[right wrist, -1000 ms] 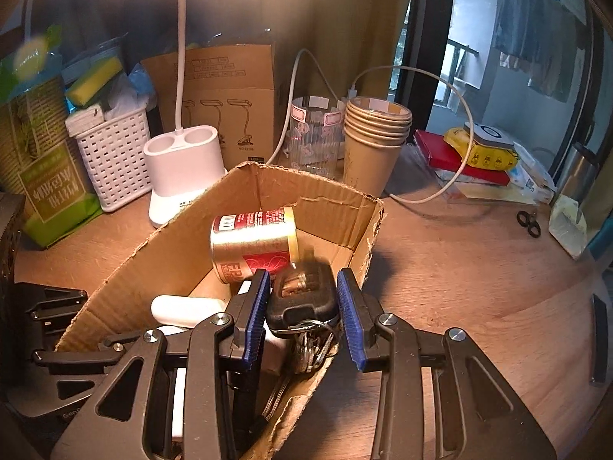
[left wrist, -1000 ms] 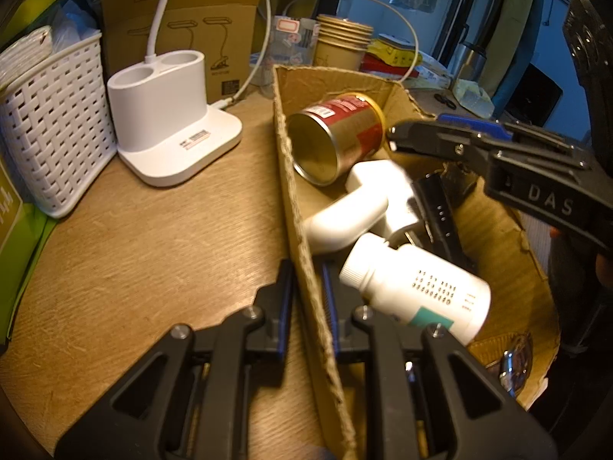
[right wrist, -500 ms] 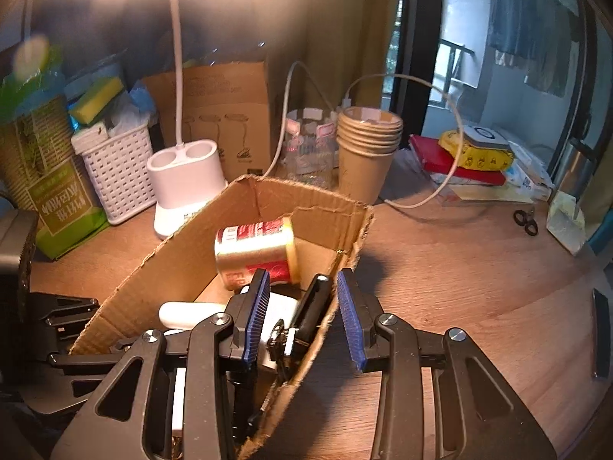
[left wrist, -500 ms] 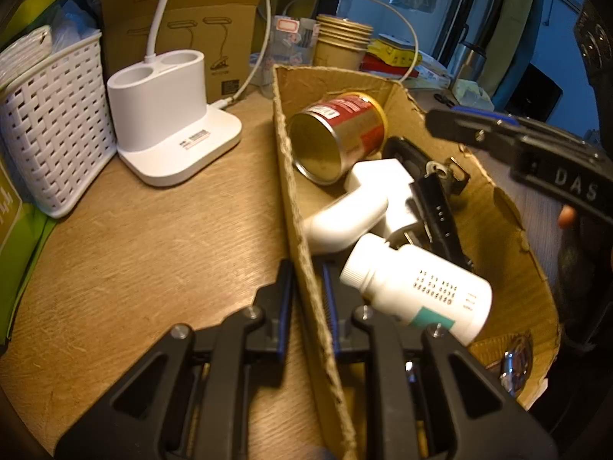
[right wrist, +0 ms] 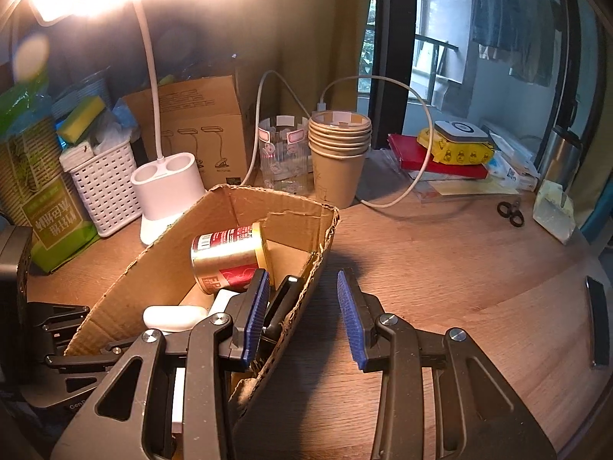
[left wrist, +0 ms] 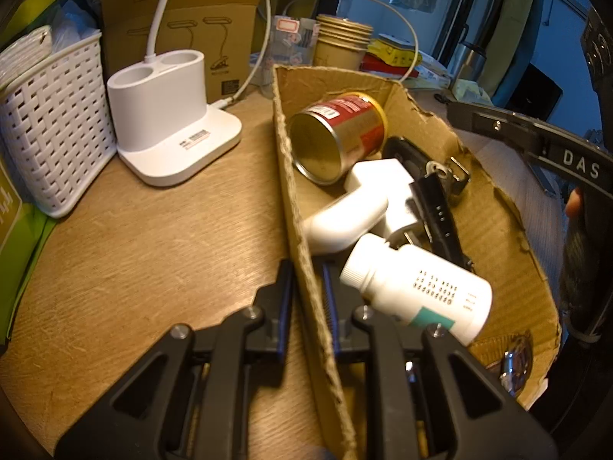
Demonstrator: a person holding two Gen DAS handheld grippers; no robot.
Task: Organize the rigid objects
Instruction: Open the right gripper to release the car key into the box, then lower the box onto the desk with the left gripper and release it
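Note:
An open cardboard box (left wrist: 498, 230) lies on the wooden table. Inside it are a red and gold can (left wrist: 337, 134), a white plug (left wrist: 356, 207), a white bottle (left wrist: 417, 291) and a black car key (left wrist: 413, 157) with its ring. My left gripper (left wrist: 308, 268) is shut on the box's left wall. My right gripper (right wrist: 302, 306) hovers open over the box's right wall (right wrist: 306, 291), with nothing pressed between its blue pads. The car key (right wrist: 283, 299) rests just inside that wall. One right finger (left wrist: 536, 138) shows in the left wrist view.
A white lamp base (right wrist: 164, 191), a white basket (right wrist: 103, 188), a printed carton (right wrist: 199, 126), a glass (right wrist: 283, 157) and stacked paper cups (right wrist: 337, 157) line the back. Books (right wrist: 440, 157) and scissors (right wrist: 509, 211) lie back right, a dark flat device (right wrist: 597, 322) far right.
The right gripper let go of the car key, which now lies in the box. It then drew back up and to the right. The left gripper kept its hold on the box wall.

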